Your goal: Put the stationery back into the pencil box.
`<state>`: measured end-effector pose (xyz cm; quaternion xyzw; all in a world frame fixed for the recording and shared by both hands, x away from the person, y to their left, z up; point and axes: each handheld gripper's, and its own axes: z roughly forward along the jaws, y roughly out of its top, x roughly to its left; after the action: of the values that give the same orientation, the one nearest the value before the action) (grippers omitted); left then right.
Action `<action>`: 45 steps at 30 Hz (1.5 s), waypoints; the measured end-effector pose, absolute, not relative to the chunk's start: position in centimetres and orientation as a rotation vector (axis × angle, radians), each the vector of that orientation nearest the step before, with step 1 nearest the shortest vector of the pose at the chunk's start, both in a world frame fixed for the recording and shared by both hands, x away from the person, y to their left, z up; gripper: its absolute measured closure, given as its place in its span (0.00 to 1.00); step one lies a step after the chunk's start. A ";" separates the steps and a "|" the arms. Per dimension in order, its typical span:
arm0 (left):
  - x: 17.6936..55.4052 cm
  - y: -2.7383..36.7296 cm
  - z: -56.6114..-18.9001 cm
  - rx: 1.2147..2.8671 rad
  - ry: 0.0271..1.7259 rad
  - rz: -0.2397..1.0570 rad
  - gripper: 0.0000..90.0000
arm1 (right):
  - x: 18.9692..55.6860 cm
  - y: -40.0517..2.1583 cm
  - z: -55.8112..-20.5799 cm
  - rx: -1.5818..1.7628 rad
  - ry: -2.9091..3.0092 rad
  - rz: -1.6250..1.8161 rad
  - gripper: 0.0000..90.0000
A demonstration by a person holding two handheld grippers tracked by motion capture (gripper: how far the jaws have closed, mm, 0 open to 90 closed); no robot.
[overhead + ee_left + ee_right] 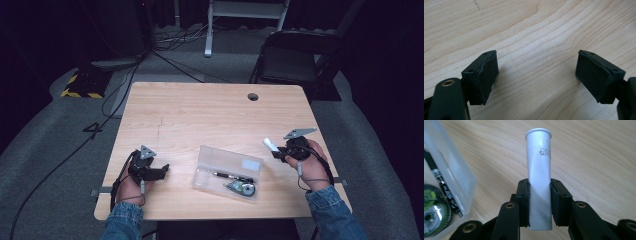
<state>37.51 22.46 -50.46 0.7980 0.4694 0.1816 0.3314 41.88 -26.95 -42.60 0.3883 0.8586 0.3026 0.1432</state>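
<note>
A dark room with grey carpet, trailing cables and a black folding chair [292,57] surrounds a pale wood-grain counter [200,107]. On the near part of the counter lies a clear, shallow rectangular plastic case [227,172], lid open, with a black pen [227,175] and a round green-and-silver tape dispenser [243,188] inside. The right tool [539,203], held above the counter just right of the case, has its padded black jaws pressed against the lower part of a smooth white plastic tube [539,175] with a flared rim and small printed markings. In the high view the tube's [270,145] long axis runs out beyond the jaws, pointing up and left toward the case's far right corner. The case lies to the left of the tube, nearer this hand than the other, so placing it would likely mean a short move leftward and down. The left tool [162,170] rests on the counter well left of the case; its foam-faced jaws stand apart with bare wood between them, holding nothing.
</note>
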 end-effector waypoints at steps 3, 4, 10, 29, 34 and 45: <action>37.5 22.5 -50.5 2.084 1.228 0.474 0.21 | 41.4 -26.7 -41.8 1.094 2.475 0.894 0.79; 37.5 22.5 -50.5 2.084 1.228 0.473 0.21 | 41.2 -26.6 -41.5 1.085 2.472 0.909 0.79; 37.5 22.4 -50.5 2.084 1.228 0.475 0.21 | 40.3 -25.8 -40.3 1.031 2.482 0.950 0.79; 37.3 22.4 -50.5 2.085 1.227 0.483 0.22 | 38.2 -21.9 -37.9 0.820 2.583 1.060 0.79; 37.3 22.4 -50.5 2.077 1.265 0.482 0.17 | 38.0 -20.6 -37.9 0.764 2.624 1.071 0.79; 37.0 22.4 -50.5 2.067 1.279 0.484 0.17 | 37.8 -18.5 -38.2 0.678 2.677 1.079 0.79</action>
<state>37.02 22.38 -50.50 0.7885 0.4880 0.1846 0.3256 37.80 -18.45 -38.23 0.2278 0.8994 0.3625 0.0885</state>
